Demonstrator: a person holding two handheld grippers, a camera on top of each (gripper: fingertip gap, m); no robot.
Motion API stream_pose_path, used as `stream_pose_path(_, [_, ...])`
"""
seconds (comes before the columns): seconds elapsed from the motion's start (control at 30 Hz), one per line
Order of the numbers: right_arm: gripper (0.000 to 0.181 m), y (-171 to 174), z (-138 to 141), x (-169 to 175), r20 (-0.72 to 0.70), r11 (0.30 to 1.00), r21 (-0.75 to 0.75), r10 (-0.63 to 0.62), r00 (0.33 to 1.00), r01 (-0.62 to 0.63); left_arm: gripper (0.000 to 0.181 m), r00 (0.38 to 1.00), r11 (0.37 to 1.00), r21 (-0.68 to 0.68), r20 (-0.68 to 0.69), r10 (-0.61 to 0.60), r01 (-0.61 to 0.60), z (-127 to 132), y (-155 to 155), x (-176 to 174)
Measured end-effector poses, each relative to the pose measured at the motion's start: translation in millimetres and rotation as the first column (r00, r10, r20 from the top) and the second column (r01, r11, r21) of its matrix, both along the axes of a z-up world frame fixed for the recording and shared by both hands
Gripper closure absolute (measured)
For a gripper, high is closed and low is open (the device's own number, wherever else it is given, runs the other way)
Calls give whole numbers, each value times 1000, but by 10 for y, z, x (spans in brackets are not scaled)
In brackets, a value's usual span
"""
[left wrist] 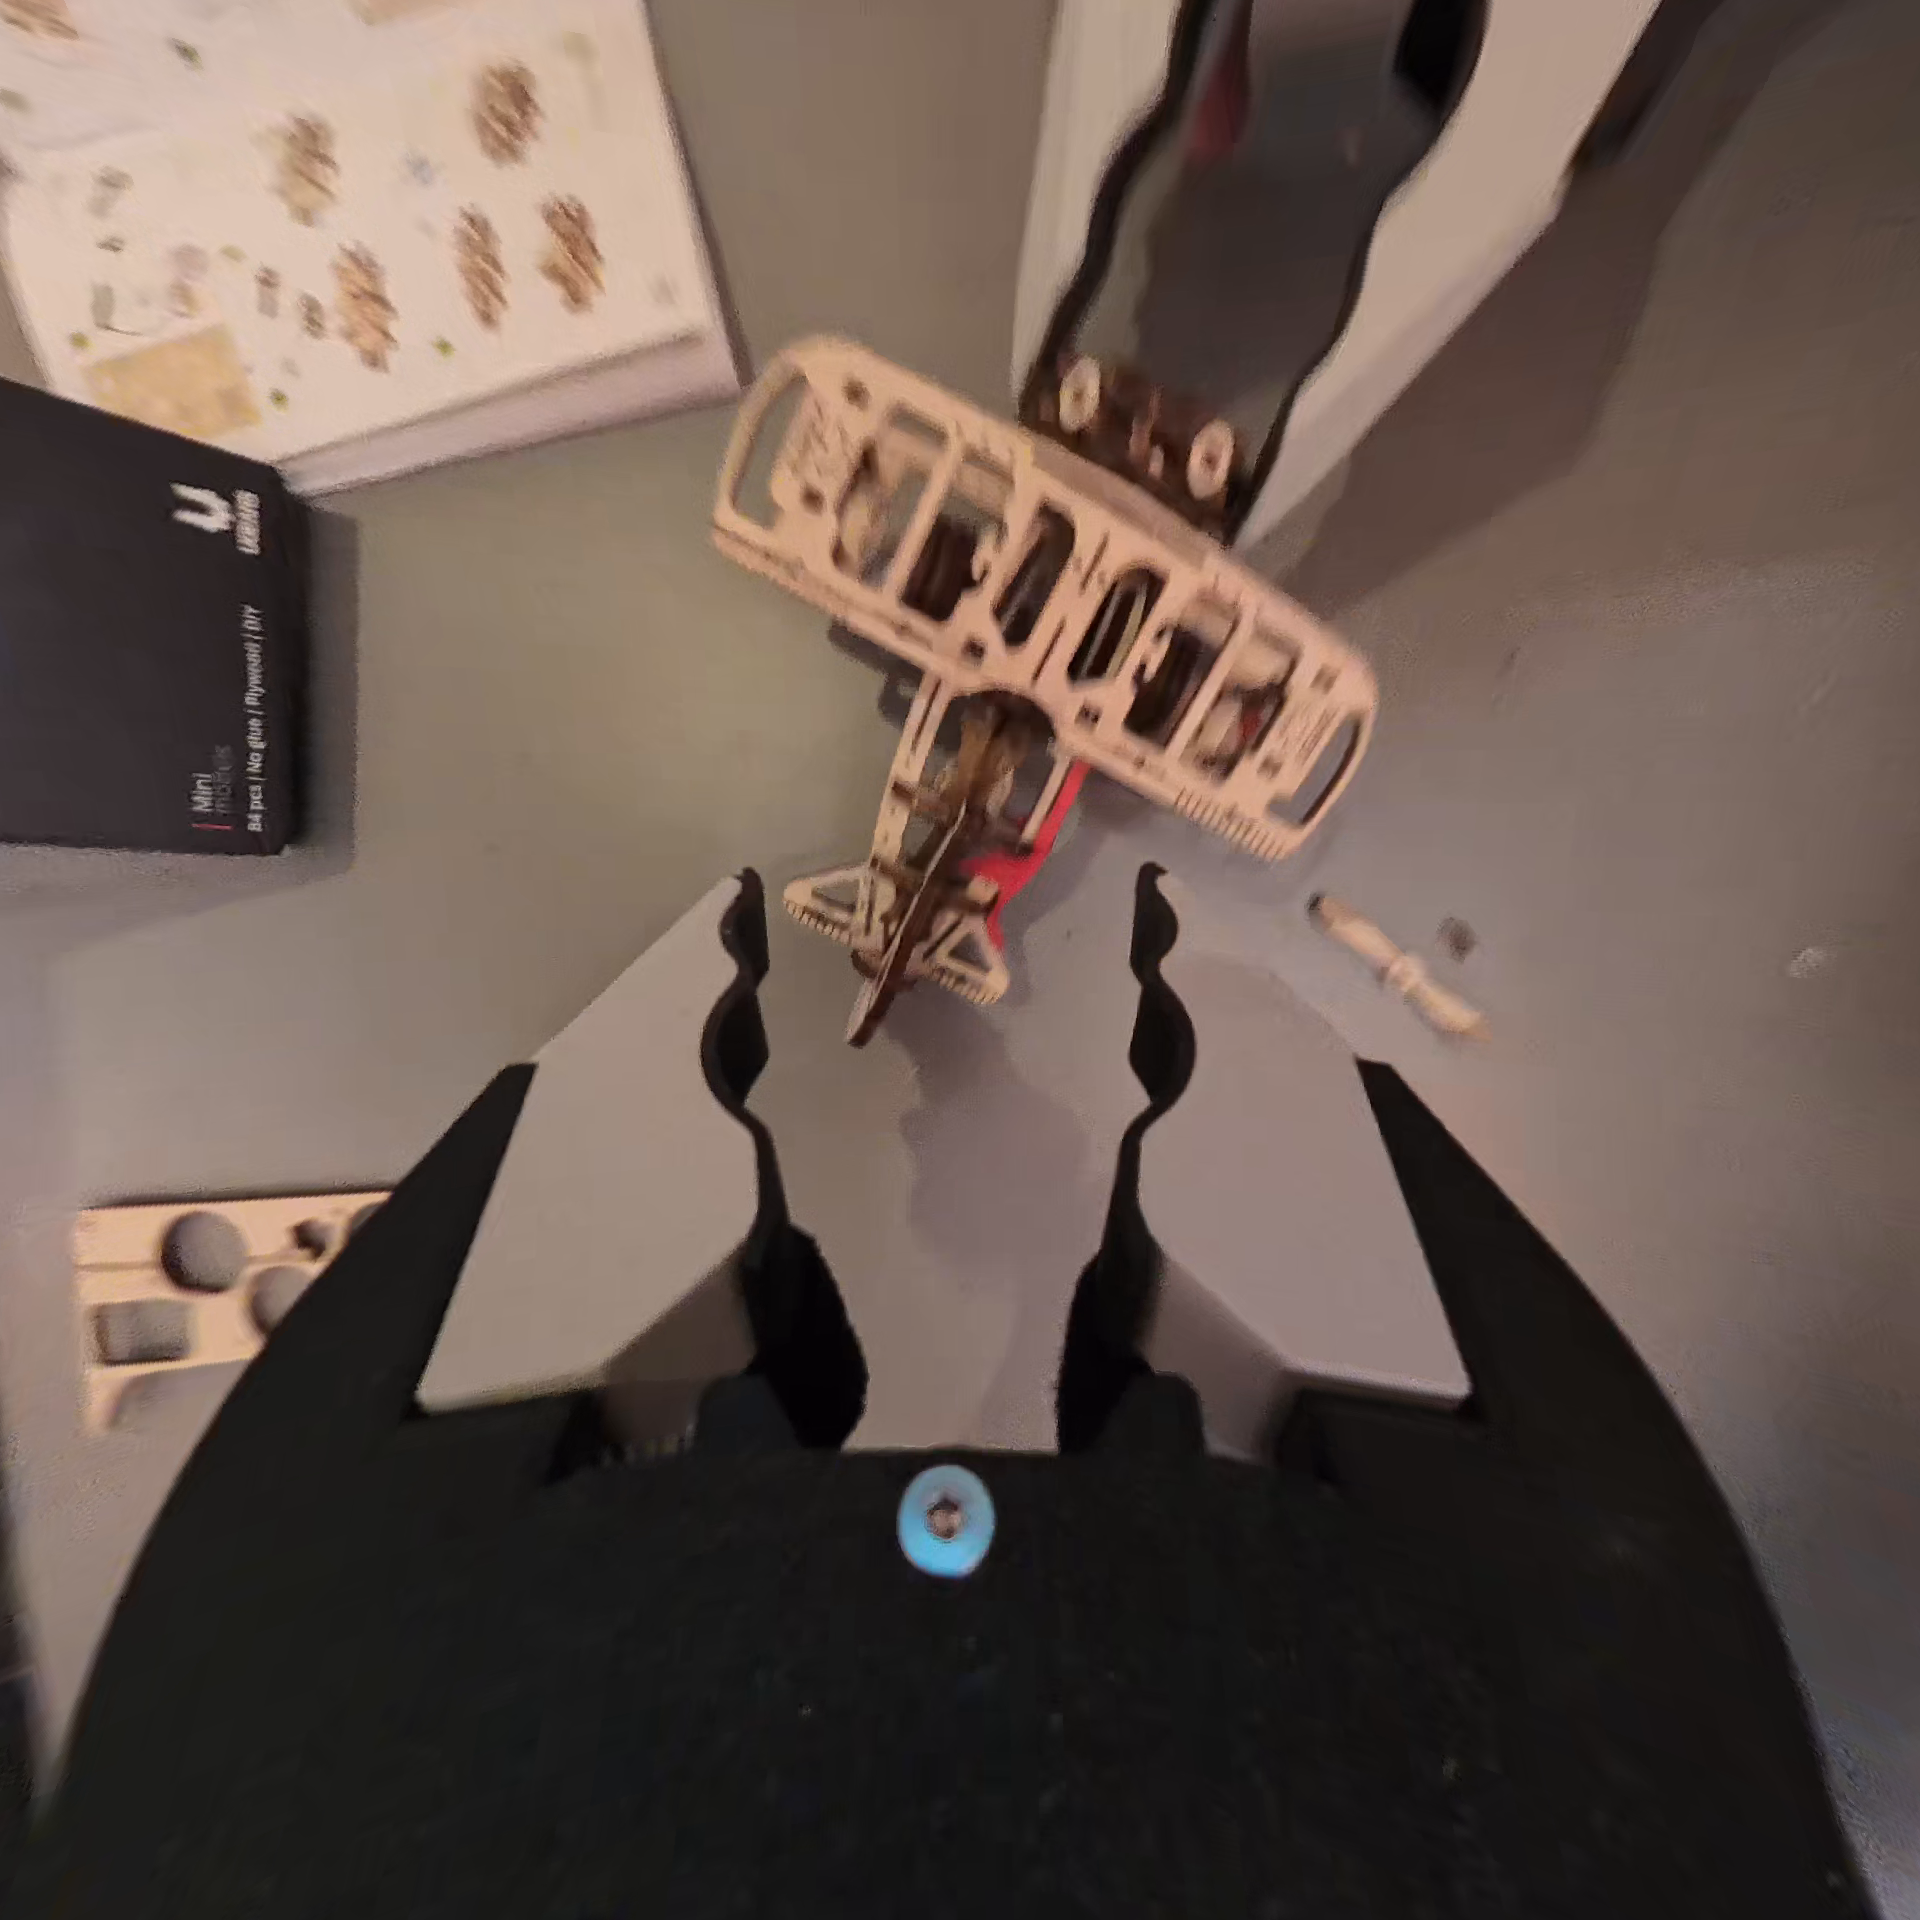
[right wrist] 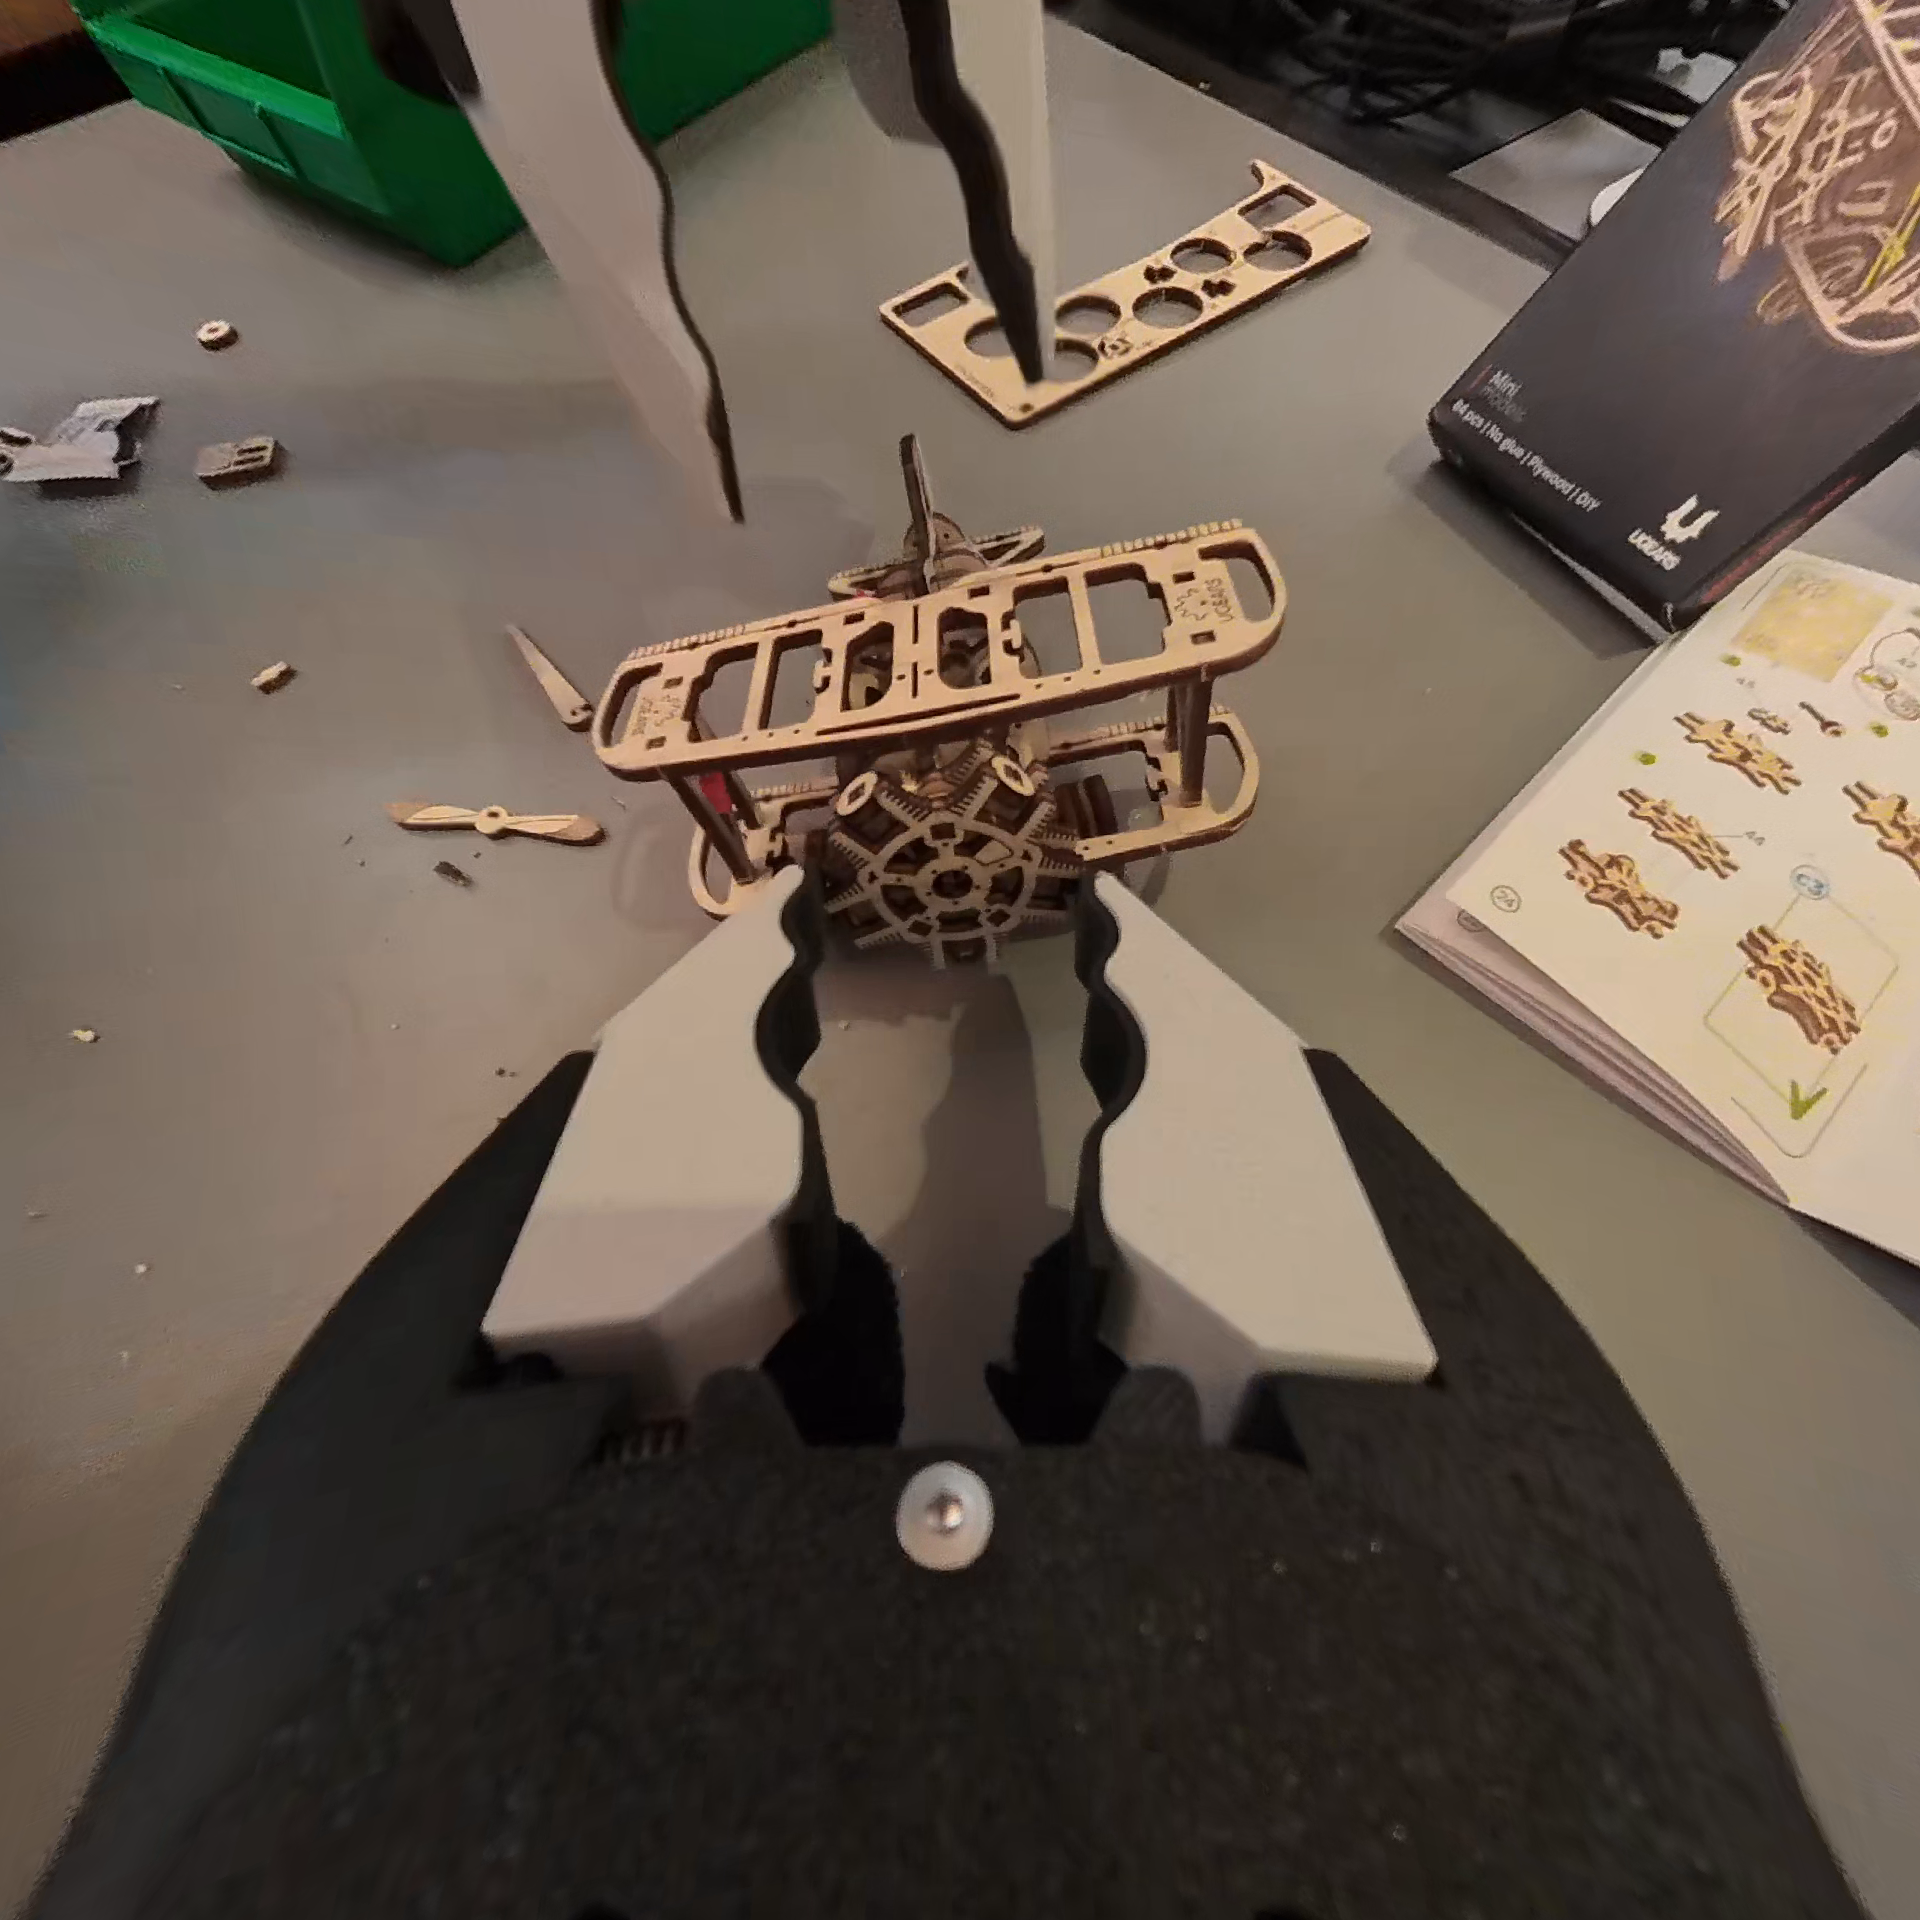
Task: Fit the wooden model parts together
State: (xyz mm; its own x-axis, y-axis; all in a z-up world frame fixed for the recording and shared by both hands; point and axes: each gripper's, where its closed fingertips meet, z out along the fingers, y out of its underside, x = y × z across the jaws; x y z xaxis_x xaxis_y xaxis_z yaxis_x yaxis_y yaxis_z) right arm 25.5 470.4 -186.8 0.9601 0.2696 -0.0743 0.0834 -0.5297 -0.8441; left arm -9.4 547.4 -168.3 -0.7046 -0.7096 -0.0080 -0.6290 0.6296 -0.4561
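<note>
On the grey desk [right wrist: 312,1039] a wooden biplane model [right wrist: 935,748] is seen standing between the two grippers. The right gripper [right wrist: 948,914] is held at the model's nose, its jaws parted on either side of the round engine [right wrist: 940,883]; whether the engine is actually touched cannot be told, since the contact is hidden by the jaw tips. The left gripper [left wrist: 945,894] is held with jaws released and nothing between them, just behind the tail [left wrist: 904,935], which is blurred in the left wrist view. A red piece [left wrist: 1023,862] is partly hidden under the fuselage. A loose wooden propeller [right wrist: 497,823] is seen lying on the desk near the model, with a pointed sliver [right wrist: 551,681] close by. Farther off, an emptied parts sheet [right wrist: 1122,301] is partly covered by a jaw of the left gripper. A dark box [right wrist: 1704,343], an instruction booklet [right wrist: 1704,883] and a green bin [right wrist: 312,114] are cut off at the edges.
</note>
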Motion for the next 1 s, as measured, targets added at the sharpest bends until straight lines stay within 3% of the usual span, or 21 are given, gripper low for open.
stream_pose_path(0.07, [134, -4, -36, 8, 14, 1000, -7, 1, 1000, -1, 110, 990, 980, -157, 42, 131, -123, 164, -140, 51])
stream_pose_path(0.17, [134, -10, -28, 2, 21, 1000, 4, 8, 1000, -8, 97, 936, 885, -329, 12, 352, -329, 191, -327, 76])
stream_pose_path(0.3, [134, 31, -11, -44, -11, 1000, 12, 6, 1000, -6, 94, 779, 707, -407, -19, 627, -579, 125, -439, 162])
stream_pose_path(0.37, [134, 49, -23, -55, -13, 1000, 17, -3, 1000, 4, 99, 711, 659, -373, -1, 703, -653, 99, -440, 198])
stream_pose_path(0.47, [134, 76, -10, -74, 3, 998, 57, -1, 1000, 0, 92, 685, 667, -205, -22, 728, -716, -23, -402, 166])
stream_pose_path(0.57, [134, 94, -7, -88, 18, 997, 77, -1, 1000, -1, 97, 684, 653, -254, -57, 727, -714, 98, -513, 222])
stream_pose_path(0.73, [134, 120, -19, -101, 5, 996, 93, -2, 1000, 2, 105, 664, 671, -140, 99, 741, -728, 261, -161, 84])
stream_pose_path(0.8, [134, 128, -18, -108, 0, 995, 98, -3, 1000, 3, 102, 664, 665, -197, 80, 744, -721, 271, -159, -62])
stream_pose_path(0.9, [134, 135, 1, -156, -28, 993, 114, 9, 1000, -6, 101, 629, 596, -338, 17, 777, -728, 224, -348, -272])
stream_pose_path(1.0, [134, 140, -1, -169, -42, 992, 123, 9, 999, -4, 103, 593, 593, -307, 106, 798, -744, 111, -435, -420])
